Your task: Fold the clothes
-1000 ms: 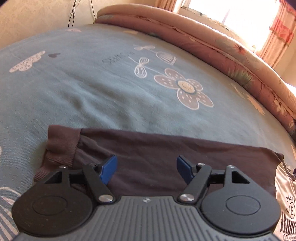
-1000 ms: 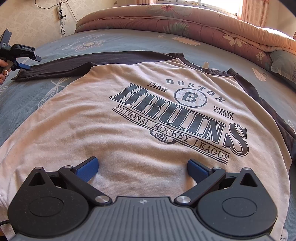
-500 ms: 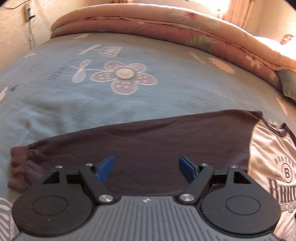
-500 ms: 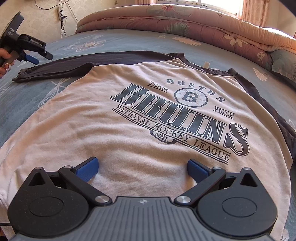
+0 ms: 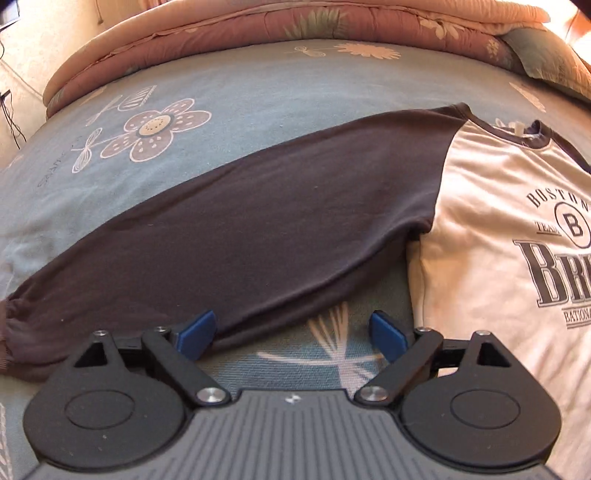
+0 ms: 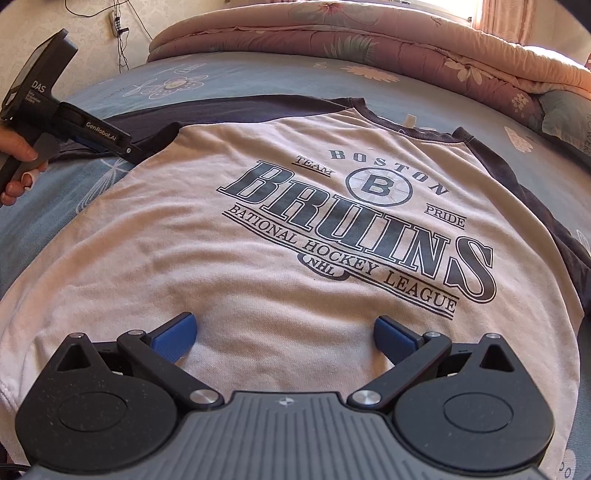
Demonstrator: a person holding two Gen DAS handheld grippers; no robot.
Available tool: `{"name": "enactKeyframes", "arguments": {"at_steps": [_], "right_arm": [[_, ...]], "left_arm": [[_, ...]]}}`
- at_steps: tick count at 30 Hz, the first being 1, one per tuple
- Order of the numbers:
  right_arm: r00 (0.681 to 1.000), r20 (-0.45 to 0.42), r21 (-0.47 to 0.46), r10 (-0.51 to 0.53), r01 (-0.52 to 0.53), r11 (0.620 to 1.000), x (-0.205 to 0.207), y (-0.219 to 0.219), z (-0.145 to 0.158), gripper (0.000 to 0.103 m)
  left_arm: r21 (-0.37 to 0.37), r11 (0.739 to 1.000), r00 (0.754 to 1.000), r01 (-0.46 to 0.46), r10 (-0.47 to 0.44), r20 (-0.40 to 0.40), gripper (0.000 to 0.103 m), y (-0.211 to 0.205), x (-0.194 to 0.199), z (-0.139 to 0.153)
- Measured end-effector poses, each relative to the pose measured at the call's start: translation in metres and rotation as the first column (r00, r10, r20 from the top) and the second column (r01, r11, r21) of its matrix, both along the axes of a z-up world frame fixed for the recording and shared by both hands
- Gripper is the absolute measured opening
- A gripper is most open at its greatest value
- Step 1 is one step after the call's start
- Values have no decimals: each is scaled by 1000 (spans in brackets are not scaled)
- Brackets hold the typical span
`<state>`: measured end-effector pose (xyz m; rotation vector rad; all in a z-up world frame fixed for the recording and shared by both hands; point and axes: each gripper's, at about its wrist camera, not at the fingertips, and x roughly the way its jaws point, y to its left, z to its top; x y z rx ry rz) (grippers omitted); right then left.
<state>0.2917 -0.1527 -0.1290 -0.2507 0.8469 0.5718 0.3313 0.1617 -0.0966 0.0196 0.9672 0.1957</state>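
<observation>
Shirt (image 6: 295,236): flat, print up, on bedsheet (image 5: 258,85). Left tongs (image 5: 291,336): opening, empty, at sleeve (image 5: 258,221) edge. Right tongs (image 6: 284,338): wide, empty, over shirt hem. Risk: a shallow pinch drags the sleeve into wrinkles.

A: Lighting?
B: Bright daylight came from the window (image 6: 476,5), upper right; glare blew out that corner.
A: Quality?
B: Sharp centre, heavy fisheye bending, dark vignetted corners.

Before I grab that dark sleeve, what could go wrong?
1. The left gripper is opening over the sleeve's lower edge, half over the bedsheet: it may pinch sheet too.
2. The shirt lies flat and unheld under the open right gripper, so pulling the sleeve could drag it askew.
</observation>
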Motion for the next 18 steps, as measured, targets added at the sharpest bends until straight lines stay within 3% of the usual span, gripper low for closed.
{"name": "enactKeyframes", "arguments": {"at_steps": [1,5,10,12,14,18], "right_arm": [[1000,0,-1,-1,1,1000,0,0,0,103],[1000,1,3,-5,5,1000,0,0,-1,103],[1000,4,14,-7,7,1000,2,0,-1,103],[1000,5,14,-5,5,1000,2,0,-2,103],[1000,5,15,-1,0,1000,3,0,-2,103],[1000,1,9,6,-6,1000,2,-1,-1,103]], "left_arm": [[-14,1000,1000,-7,7,23,90,0,1,9],[-193,980,991,54,-29,131,90,-17,23,38],[-372,905,970,204,-135,205,90,-63,57,30],[-415,878,966,237,-168,196,90,-82,66,18],[-412,879,968,240,-185,168,90,-93,71,3],[-342,926,987,158,-136,88,89,-88,66,-20]]}}
